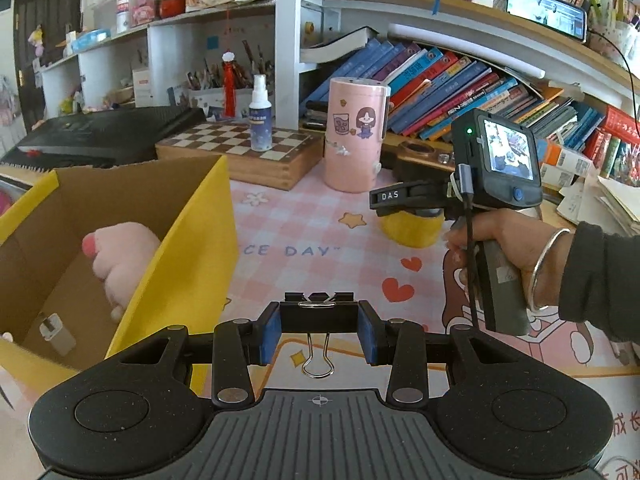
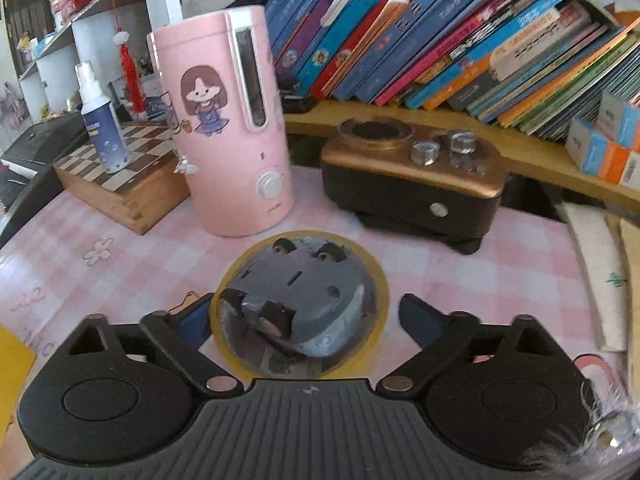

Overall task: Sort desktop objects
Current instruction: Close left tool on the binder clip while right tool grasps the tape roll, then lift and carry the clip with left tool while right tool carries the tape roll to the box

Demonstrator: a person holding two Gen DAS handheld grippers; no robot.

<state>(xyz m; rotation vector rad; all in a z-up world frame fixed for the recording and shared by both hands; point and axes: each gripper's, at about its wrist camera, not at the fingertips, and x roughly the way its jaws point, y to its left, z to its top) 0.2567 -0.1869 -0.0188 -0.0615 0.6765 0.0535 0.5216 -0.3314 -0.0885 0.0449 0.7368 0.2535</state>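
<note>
Yellow-rimmed dome toy (image 2: pixel 298 308), grey wheeled underside up, sits between your right gripper (image 2: pixel 304 320) fingers; jaws spread wide, pads not touching. Risk: rounded, smooth shell may squirt out if you clamp off-centre. Left gripper (image 1: pixel 319 330) is clenched on a black binder clip (image 1: pixel 319 312), hard metal w/ wire loops, beside the open cardboard box (image 1: pixel 176 240); a loose release could miss it.

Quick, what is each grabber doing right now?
Left gripper: closed on a black binder clip.
Right gripper: open around the yellow toy, not squeezing it.
</note>
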